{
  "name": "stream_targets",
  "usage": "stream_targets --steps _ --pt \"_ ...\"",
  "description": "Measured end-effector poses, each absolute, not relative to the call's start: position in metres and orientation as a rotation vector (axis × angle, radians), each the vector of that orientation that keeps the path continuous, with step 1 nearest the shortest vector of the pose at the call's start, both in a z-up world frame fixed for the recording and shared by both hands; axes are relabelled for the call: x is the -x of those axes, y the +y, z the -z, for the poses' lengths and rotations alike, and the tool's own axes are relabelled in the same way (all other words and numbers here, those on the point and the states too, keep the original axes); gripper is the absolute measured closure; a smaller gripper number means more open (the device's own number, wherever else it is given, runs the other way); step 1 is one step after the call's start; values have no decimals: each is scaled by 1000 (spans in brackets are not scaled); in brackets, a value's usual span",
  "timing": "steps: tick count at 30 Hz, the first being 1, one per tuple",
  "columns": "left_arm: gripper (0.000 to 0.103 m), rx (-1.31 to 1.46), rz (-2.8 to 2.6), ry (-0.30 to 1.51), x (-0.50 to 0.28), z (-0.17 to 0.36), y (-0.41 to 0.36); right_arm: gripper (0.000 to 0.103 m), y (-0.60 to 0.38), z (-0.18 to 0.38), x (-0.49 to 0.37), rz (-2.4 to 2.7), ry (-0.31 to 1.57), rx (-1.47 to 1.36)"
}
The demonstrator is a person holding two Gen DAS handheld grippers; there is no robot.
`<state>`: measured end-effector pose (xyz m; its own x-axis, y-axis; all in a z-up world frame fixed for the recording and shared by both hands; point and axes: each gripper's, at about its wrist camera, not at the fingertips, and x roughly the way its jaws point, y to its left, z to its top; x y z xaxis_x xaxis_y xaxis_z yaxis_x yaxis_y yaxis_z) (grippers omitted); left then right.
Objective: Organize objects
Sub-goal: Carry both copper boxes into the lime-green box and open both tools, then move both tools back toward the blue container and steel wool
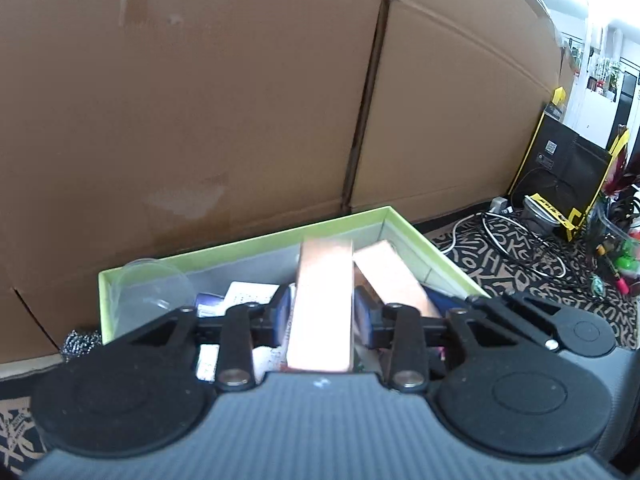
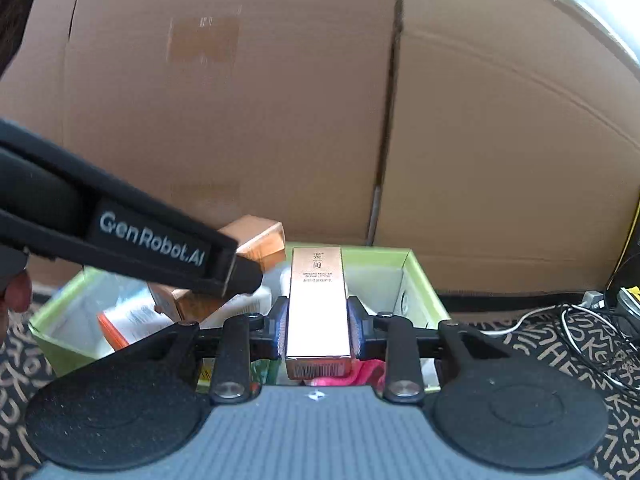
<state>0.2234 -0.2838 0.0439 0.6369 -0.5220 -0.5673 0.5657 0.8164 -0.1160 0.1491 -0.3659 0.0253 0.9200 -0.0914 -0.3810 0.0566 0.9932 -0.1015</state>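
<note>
Each gripper holds a long rose-gold carton above the open green box (image 1: 248, 245). My left gripper (image 1: 322, 312) is shut on one carton (image 1: 322, 300); the other carton (image 1: 386, 276) lies just to its right. In the right wrist view my right gripper (image 2: 318, 328) is shut on a printed rose-gold carton (image 2: 318, 304) over the green box (image 2: 430, 292). The left gripper's black body (image 2: 132, 240) reaches in from the left with its carton (image 2: 260, 242) sticking out. Inside the box lie a clear plastic cup (image 1: 150, 292), white packets and a pink item (image 2: 360, 372).
A tall cardboard wall (image 1: 240, 100) stands right behind the box. A steel scourer (image 1: 80, 342) sits left of the box. Cables (image 1: 520, 244), a black-and-yellow box (image 1: 560, 164) and clutter lie on the patterned cloth (image 1: 500, 276) to the right.
</note>
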Motion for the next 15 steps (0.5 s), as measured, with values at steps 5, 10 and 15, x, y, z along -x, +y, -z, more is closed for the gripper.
stream_targets --steps 5,10,15 --pt "28 -87 598 579 -218 -41 -278 41 -370 -15 -145 98 371 52" --pt "0 -36 577 543 -209 -47 -265 33 -375 -17 -139 104 354 7" --pt "0 -19 579 534 -196 -58 -251 25 -374 -27 -124 127 310 -48"
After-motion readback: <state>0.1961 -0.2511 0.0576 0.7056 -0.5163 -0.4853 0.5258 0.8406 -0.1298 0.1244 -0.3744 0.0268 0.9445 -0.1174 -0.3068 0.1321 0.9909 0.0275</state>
